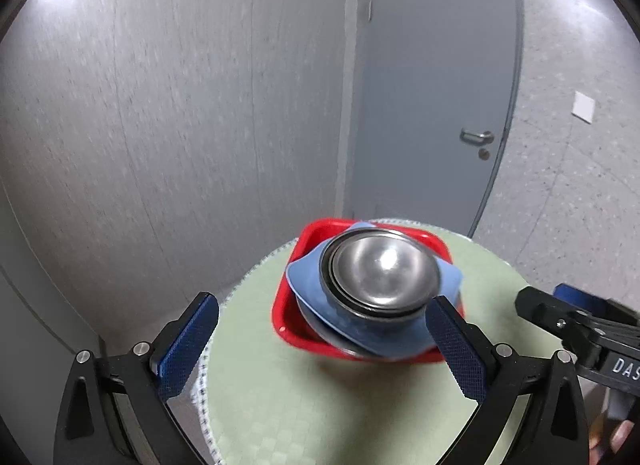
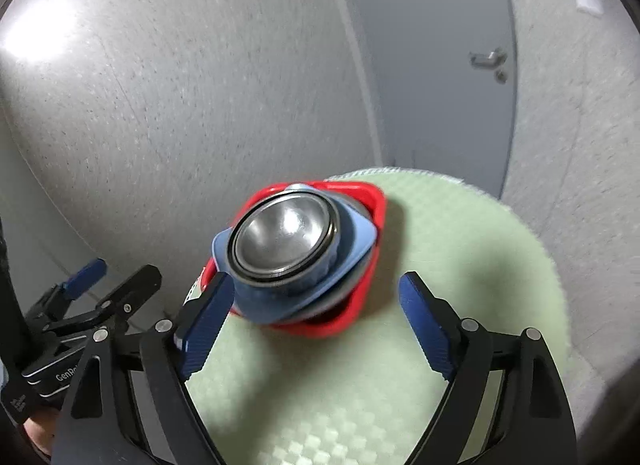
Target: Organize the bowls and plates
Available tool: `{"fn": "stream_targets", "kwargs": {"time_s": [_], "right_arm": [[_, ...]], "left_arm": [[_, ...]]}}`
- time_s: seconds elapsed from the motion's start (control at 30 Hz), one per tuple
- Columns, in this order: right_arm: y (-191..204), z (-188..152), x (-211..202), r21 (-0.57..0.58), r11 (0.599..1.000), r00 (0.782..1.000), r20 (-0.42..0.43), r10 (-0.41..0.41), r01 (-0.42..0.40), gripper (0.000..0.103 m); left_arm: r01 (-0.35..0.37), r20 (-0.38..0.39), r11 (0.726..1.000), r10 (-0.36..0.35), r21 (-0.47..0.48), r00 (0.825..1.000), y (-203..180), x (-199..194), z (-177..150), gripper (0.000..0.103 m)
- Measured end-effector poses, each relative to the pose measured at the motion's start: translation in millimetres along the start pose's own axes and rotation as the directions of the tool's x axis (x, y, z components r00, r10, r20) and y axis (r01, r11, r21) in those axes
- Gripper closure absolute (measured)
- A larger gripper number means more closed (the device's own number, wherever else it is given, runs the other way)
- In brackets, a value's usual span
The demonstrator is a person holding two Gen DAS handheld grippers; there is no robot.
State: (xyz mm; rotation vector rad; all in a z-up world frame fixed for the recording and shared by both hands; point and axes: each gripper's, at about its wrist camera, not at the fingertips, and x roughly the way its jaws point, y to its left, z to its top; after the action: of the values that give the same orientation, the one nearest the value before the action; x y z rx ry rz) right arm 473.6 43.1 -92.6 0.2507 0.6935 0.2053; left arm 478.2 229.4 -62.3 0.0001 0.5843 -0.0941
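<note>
Nearest us, our left gripper and right gripper both stand wide and hold nothing, hovering low over the green tabletop. Just ahead sits the stack: steel bowls nested in a blue bowl, on a red square plate. We judge the nesting saves space and steadies it. Beyond stands a grey door.

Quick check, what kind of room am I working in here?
Probably an institutional or office-type room, not a kitchen: a grey door with a lever handle, speckled floor, and a small round table under a green mat.
</note>
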Motion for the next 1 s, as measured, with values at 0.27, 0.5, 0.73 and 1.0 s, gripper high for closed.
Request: {"fn": "stream_targets", "kwargs": {"time_s": [0.27,0.5,0.73,1.0], "right_arm": [[-3.0,-40.8,-101.6,-0.056,0.997,0.99,0.135,-0.042,0.05,0.01],[-39.3,-83.3,-185.7,-0.108,0.993,0.976,0.216,-0.032,0.056,0.007],[-97.1,-145.2,-274.0,-0.197,0.979,0.969,0.248,0.003,0.048,0.004],[-135.5,-204.9,-363.5,-0.222,0.973,0.963,0.268,0.004,0.058,0.001]], "left_arm": [[-0.023,0.105,0.999,0.019,0.04,0.994,-37.5,-110.8,-49.7,0.001],[-0.056,0.171,0.998,0.051,0.024,0.984,-103.9,-210.4,-117.0,0.001],[-0.102,0.201,0.994,0.105,-0.026,0.974,-194.4,-312.3,-215.5,0.001],[-0.108,0.224,0.992,0.121,-0.066,0.967,-271.0,-433.4,-301.4,0.001]]}}
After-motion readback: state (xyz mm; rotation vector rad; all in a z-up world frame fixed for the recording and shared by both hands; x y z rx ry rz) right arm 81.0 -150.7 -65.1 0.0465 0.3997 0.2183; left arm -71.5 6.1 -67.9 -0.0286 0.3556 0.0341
